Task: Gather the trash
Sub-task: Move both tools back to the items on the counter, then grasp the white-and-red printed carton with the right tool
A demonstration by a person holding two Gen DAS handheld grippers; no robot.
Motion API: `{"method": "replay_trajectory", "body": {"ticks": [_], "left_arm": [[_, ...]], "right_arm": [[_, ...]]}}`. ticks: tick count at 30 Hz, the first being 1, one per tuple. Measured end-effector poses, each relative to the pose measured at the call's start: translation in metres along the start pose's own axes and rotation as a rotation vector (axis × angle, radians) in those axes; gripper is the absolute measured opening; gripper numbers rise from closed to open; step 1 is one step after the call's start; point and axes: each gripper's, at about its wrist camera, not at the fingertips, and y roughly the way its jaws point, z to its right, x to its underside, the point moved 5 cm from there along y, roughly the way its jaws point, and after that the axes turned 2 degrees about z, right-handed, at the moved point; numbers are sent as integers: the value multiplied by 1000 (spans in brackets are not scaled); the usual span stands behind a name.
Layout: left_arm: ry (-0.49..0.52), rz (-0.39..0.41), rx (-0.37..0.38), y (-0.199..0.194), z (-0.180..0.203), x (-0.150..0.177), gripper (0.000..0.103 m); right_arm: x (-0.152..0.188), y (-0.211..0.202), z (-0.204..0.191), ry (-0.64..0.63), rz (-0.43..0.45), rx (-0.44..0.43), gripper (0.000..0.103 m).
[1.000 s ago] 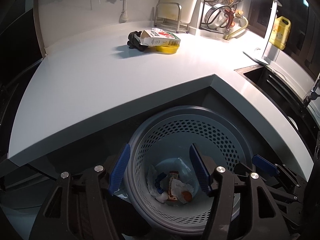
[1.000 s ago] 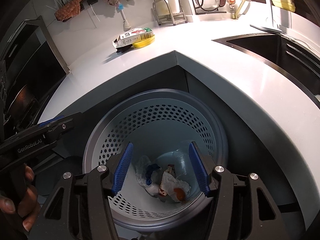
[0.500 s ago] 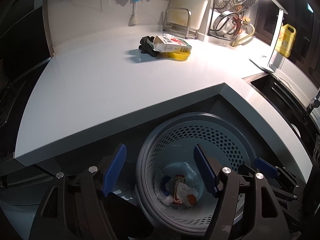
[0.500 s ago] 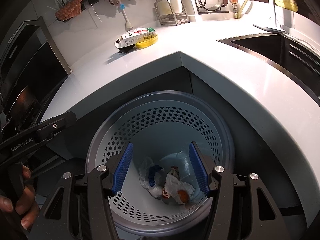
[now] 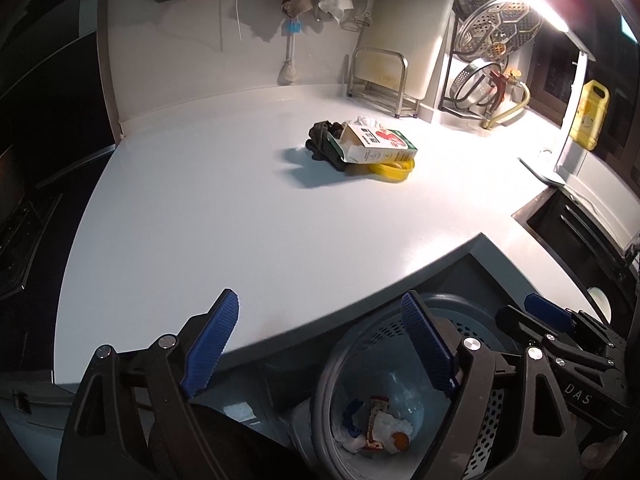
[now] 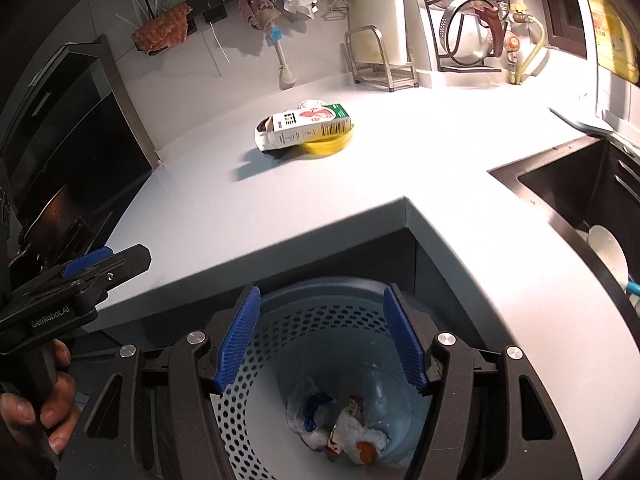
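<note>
Both grippers hung over the bin [image 6: 320, 312], left gripper [image 5: 320, 344] and right gripper [image 6: 320, 344] each spreading their jaws, nothing between them. Wrappers [image 6: 344, 428] sat at the bin's bottom. Further back on the counter [image 5: 200, 208], a carton [image 5: 376, 146] lay on a yellow lid [image 5: 394, 170], well apart from the bin

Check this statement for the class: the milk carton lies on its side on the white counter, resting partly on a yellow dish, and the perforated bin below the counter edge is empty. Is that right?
One detail is wrong. The perforated bin is not empty: crumpled wrappers lie at its bottom, as the right wrist view shows. The milk carton does lie on its side on the counter, partly on the yellow dish.
</note>
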Motion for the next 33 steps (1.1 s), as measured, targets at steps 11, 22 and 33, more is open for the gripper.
{"method": "replay_trajectory", "body": {"ticks": [11, 22, 33], "left_arm": [[-28, 64, -45, 44, -22, -67, 85], [-65, 58, -82, 86, -53, -84, 86], [-79, 43, -67, 103, -68, -86, 86]], "right_arm": [[-89, 53, -10, -76, 67, 17, 68], [-142, 122, -33, -104, 65, 40, 69], [-158, 176, -44, -155, 35, 178, 69]]}}
